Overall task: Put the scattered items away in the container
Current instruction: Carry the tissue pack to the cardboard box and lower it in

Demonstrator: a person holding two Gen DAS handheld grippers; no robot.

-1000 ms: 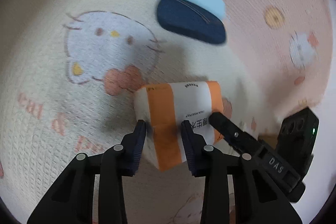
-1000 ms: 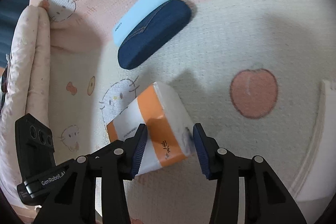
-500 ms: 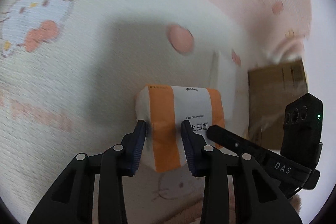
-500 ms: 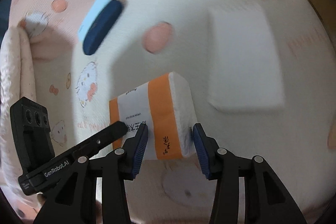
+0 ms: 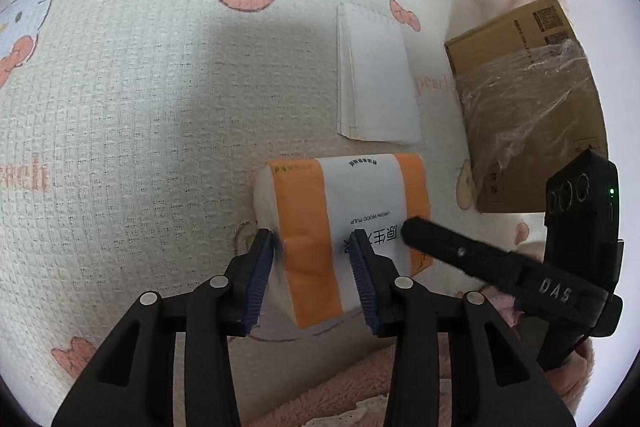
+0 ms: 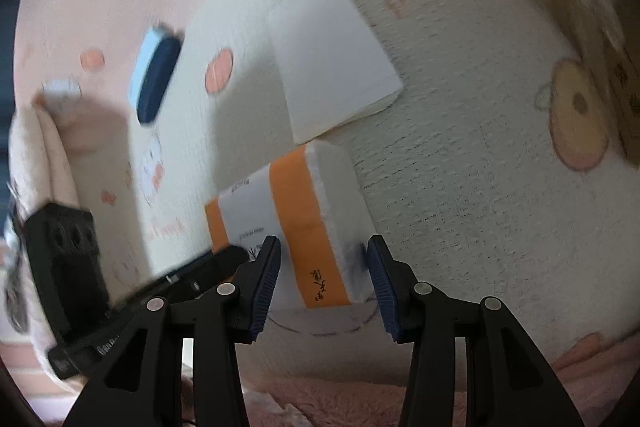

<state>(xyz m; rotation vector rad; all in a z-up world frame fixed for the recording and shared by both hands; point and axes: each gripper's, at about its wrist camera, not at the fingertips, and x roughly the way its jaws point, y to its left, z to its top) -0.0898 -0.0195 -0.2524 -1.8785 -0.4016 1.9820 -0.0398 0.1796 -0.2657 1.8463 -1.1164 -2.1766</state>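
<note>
Tissue pack (image 5: 344, 223) between both grippers' opening jaws

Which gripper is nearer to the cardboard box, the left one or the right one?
Right. The right gripper grips the tissue pack on its side facing the cardboard box; the left gripper, jaws opening, is at its far side.

Orange-and-white tissue pack (image 5: 344, 227) held aloft, tilted, near the cardboard box (image 5: 528, 99).
</note>
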